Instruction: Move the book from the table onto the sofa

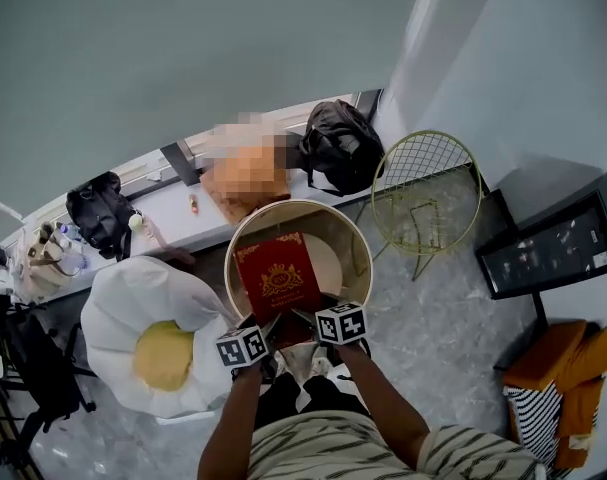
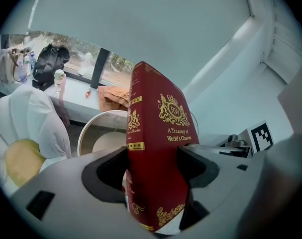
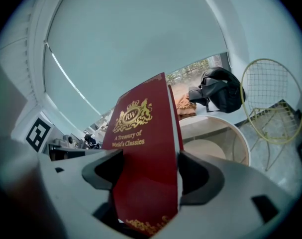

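- Book (image 1: 279,276): red hardback with gold print, front cover up, held by both tools over the near side of the round table (image 1: 351,236).
- Can't tell whether the book touches the tabletop.
- Left gripper (image 1: 266,325): clamped on the book's near edge at the spine corner.
- Left gripper view: left gripper (image 2: 153,166) has a jaw pressed on each side of the book (image 2: 158,148). The spine faces the camera and the cover title is readable.
- Right gripper (image 1: 305,318): clamped on the same near edge, at the other corner. The two tools sit close, side by side.
- Right gripper view: right gripper (image 3: 151,171) has both jaws tight on the book (image 3: 143,153). The page edge shows along the cover's right side.
- White padded seat (image 1: 133,298) with a yellow cushion (image 1: 164,354): on the floor just left of the table, well clear of the book.
- Wire chair (image 1: 426,193): right of the table, near it.
- Black backpack (image 1: 340,146): on the window ledge (image 1: 173,223) behind the table.
- Second black bag (image 1: 100,213): further left on the same ledge.
- Table rim also shows behind the book in both gripper views (image 2: 91,128) (image 3: 225,128).
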The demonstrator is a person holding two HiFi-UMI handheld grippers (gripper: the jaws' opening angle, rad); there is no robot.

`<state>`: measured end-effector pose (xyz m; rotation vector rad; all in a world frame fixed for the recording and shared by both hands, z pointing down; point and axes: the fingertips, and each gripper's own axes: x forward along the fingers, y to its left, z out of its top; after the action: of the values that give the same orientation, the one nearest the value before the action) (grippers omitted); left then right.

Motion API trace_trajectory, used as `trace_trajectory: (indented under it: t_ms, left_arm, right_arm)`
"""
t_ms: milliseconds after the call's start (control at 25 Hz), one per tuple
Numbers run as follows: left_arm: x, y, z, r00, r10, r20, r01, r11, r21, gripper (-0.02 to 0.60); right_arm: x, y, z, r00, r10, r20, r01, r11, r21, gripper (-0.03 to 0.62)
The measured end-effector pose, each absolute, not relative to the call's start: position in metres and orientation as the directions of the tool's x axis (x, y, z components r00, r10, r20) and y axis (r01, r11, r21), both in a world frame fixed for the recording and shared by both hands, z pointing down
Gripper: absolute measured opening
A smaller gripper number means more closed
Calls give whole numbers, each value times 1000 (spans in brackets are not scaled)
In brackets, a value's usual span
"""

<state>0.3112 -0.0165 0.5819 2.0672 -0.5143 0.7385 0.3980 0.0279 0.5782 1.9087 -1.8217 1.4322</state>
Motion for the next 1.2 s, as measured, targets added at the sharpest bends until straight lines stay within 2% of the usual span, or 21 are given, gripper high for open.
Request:
trace_trajectory:
  t_ms: [320, 1200]
  left_arm:
    - [303, -2, 523, 773, -76, 630, -548, -581, 602, 324]
    - [296, -22, 357, 856, -303, 418, -498, -699, 514, 324]
  right_arm:
    - [386, 42, 517, -140, -724, 675, -864, -244, -441, 370]
    - [381, 21, 349, -100, -870, 482, -949, -62, -309, 370]
